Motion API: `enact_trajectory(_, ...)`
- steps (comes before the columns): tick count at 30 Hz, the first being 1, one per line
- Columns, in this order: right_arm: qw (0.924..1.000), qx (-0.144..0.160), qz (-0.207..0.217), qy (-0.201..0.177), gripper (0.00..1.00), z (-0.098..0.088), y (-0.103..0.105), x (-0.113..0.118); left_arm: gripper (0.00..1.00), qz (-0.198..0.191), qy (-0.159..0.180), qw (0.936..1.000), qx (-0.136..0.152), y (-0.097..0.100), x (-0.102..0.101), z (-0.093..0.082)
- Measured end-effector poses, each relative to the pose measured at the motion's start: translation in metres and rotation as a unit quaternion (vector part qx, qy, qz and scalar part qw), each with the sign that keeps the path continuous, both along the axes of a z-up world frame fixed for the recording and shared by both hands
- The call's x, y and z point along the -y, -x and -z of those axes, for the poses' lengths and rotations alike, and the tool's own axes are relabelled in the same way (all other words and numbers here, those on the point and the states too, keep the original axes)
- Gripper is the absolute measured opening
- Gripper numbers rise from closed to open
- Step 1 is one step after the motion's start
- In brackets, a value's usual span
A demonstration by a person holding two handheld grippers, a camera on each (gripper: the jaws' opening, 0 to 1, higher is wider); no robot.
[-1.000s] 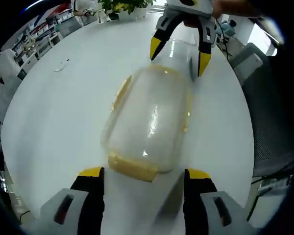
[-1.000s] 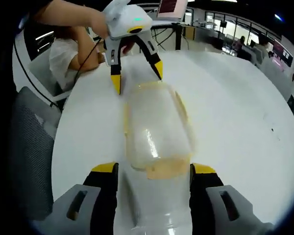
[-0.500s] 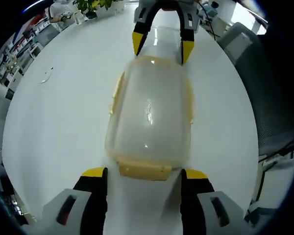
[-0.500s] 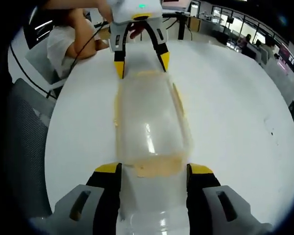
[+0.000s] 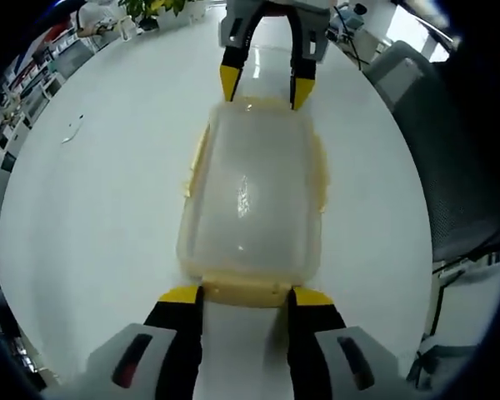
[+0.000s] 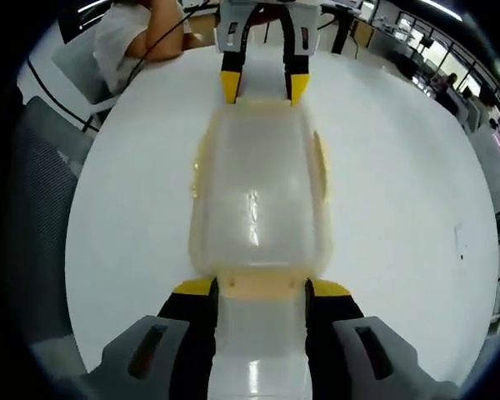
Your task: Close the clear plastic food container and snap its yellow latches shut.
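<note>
The clear plastic container [image 5: 254,196] lies lengthwise on the white table [image 5: 100,208] with its lid resting on it. Yellow latches [image 5: 198,158] run along its sides. At the near end in the left gripper view, a yellow end latch [image 5: 246,292] sits between the tips of my left gripper [image 5: 246,297], which is open and straddles it closely. At the far end, my right gripper [image 5: 265,86] stands open over the container's corners. In the right gripper view, my right gripper [image 6: 261,289] brackets the other end latch [image 6: 261,285], and the left gripper [image 6: 265,87] is opposite, across the container [image 6: 258,187].
Grey mesh office chairs [image 5: 450,167] [image 6: 33,217] stand along one side of the round white table [image 6: 400,217]. A small object [image 5: 71,129] lies on the table, well off to the side. Potted plants [image 5: 150,8] and shelves stand beyond the far edge. A person's arm [image 6: 150,25] reaches in behind the left gripper.
Both grippers have moved in along the container until each straddles an end latch. Both pairs of jaws stand narrower than before. The container now lies square between them.
</note>
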State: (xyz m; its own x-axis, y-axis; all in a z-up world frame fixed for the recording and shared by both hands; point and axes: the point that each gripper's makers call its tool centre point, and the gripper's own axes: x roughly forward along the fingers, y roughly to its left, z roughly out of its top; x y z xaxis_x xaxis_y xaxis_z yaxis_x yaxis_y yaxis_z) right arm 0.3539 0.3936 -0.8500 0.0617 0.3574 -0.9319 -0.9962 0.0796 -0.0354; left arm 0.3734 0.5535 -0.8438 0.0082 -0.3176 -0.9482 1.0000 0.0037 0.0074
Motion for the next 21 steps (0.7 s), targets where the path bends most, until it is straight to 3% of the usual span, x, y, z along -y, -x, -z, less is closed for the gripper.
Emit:
enact_trajectory(11, 0.9996, -0.011, -0.018, 0.017, 0.37, 0.001, 0.0013, -0.0005, 0.32, 0.03, 0.0, 0.9992, 0.027, 0.003, -0.0008, 0.0009)
enact_trajectory(15, 0.9991, -0.012, -0.03, 0.027, 0.37, 0.0021, 0.0008, -0.0012, 0.33, 0.032, -0.002, 0.9992, 0.023, 0.0012, 0.0, 0.0017)
enact_trajectory(18, 0.9987, -0.015, -0.025, 0.042, 0.38, 0.0024, 0.0003, -0.0018, 0.33, 0.006, -0.008, 0.9999, 0.002, 0.0027, 0.0011, 0.0026)
enact_trajectory(19, 0.9985, -0.015, -0.026, 0.046, 0.38, 0.0026, 0.0001, -0.0018, 0.34, 0.025, -0.012, 0.9996, 0.01, 0.0035, 0.0026, 0.0025)
enact_trajectory(21, 0.9982, -0.019, -0.026, 0.05, 0.39, 0.0034, -0.0013, -0.0005, 0.34, 0.023, -0.016, 0.9996, 0.008, 0.0038, 0.003, 0.003)
